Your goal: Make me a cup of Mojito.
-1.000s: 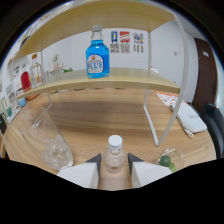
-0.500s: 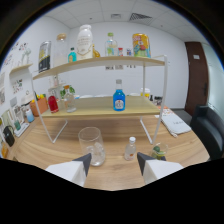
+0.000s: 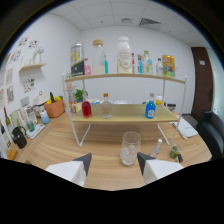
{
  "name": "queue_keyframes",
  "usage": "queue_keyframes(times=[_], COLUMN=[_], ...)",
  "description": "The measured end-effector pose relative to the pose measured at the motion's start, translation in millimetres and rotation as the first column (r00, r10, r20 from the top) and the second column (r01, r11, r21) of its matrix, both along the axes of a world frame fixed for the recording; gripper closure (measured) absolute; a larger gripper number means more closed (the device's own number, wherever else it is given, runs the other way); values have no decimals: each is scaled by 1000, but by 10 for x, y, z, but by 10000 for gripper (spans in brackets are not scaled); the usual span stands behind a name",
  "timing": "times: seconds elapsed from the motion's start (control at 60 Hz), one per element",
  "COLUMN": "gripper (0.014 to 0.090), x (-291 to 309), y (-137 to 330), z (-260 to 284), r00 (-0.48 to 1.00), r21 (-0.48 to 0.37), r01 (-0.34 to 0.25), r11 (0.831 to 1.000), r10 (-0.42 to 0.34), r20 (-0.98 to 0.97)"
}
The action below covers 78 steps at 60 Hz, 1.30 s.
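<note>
**Currently: gripper held back from the glass, holding nothing**

Now the gripper has its fingers spread apart with nothing between them. Just beyond them on the wooden table stands a clear glass with ice in it. A small clear bottle stands to its right. Farther back, a two-tier shelf rack carries a blue bottle, a red bottle and a row of tall bottles on top.

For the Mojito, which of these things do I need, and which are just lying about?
Likely for the job:
- glass with ice, just beyond the open claw
- small clear bottle beside it
- blue bottle on the lower shelf

Lying about:
- orange pot with plant
- black kettle
- papers
</note>
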<state>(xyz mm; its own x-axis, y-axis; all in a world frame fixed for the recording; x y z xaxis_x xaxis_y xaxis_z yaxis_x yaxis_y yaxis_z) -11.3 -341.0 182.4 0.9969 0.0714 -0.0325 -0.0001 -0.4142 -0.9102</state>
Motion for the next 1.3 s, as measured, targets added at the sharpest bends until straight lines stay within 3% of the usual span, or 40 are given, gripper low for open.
queue_keyframes(times=[0.183, 0.417, 0.533, 0.95, 1.167, 1.25, 1.3], gripper=[188, 181, 182, 194, 337, 491, 506], x=[-479, -1056, -1274, -1553, -1581, -1485, -1480], y=[299, 714, 998, 2213, 2514, 2558, 2559], z=[986, 1975, 2143, 2307, 2258, 2262, 2265], r00=[1000, 1000, 999, 998, 1000, 999, 999], r21=[128, 266, 285, 271, 275, 289, 294], r01=[12, -21, -33, -12, -8, 33, 37], r11=[992, 964, 958, 963, 961, 957, 955], r10=[-12, 17, 32, 29, 11, -31, -32], r20=[2, 17, 9, -58, -10, -14, -23])
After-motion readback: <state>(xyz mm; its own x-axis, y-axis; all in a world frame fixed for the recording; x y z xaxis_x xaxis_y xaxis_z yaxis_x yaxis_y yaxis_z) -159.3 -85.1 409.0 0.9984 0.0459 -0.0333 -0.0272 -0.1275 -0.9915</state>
